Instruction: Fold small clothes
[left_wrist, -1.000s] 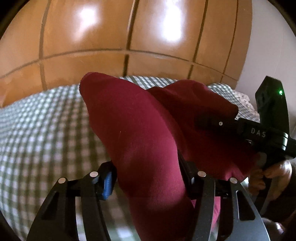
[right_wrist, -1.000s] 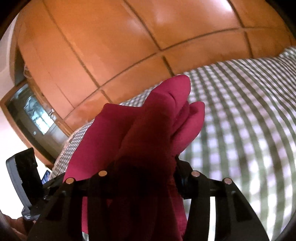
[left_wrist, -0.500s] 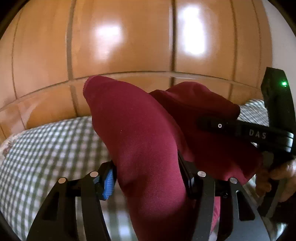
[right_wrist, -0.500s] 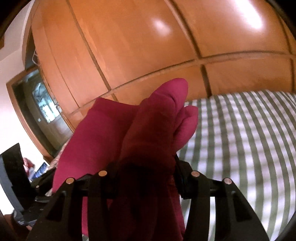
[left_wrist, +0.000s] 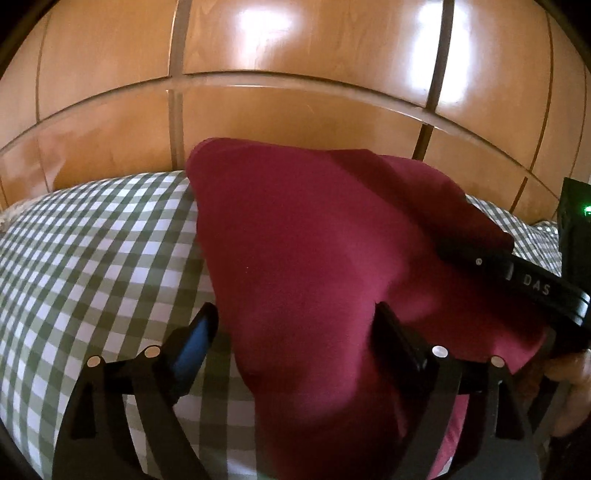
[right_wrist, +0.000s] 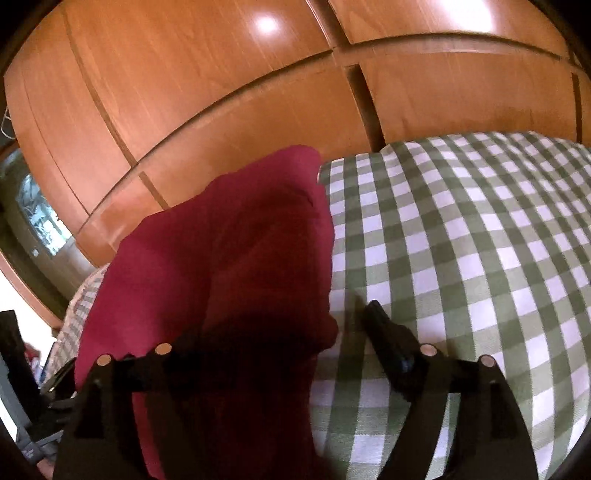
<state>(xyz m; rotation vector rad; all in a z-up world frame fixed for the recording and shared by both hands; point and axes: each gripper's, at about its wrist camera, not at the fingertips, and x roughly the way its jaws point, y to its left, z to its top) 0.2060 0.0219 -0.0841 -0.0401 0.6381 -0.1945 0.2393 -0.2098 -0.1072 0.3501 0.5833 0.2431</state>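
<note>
A dark red garment (left_wrist: 314, 240) lies bunched on the green-and-white checked bed cover (left_wrist: 92, 258). It sits between the jaws of my left gripper (left_wrist: 295, 310), which are opening. The blue-padded left finger (left_wrist: 197, 336) stands clear of the cloth and the right finger (left_wrist: 391, 332) rests against it. In the right wrist view the same garment (right_wrist: 229, 258) drapes over the left side of my right gripper (right_wrist: 280, 325), whose jaws are also opening. Its right finger (right_wrist: 386, 336) is off the cloth, over the cover (right_wrist: 461, 240); its left finger is hidden. The right gripper's body (left_wrist: 517, 273) lies across the garment.
Glossy wooden wardrobe panels (left_wrist: 295, 110) stand right behind the bed, also filling the top of the right wrist view (right_wrist: 221, 92). A hand (left_wrist: 569, 373) holds the right gripper at the edge. A glass pane (right_wrist: 40, 218) shows at far left.
Both grippers' jaws have spread and no longer pinch the red garment. The garment has come down onto the checked cover, and both views have swung along the bed.
</note>
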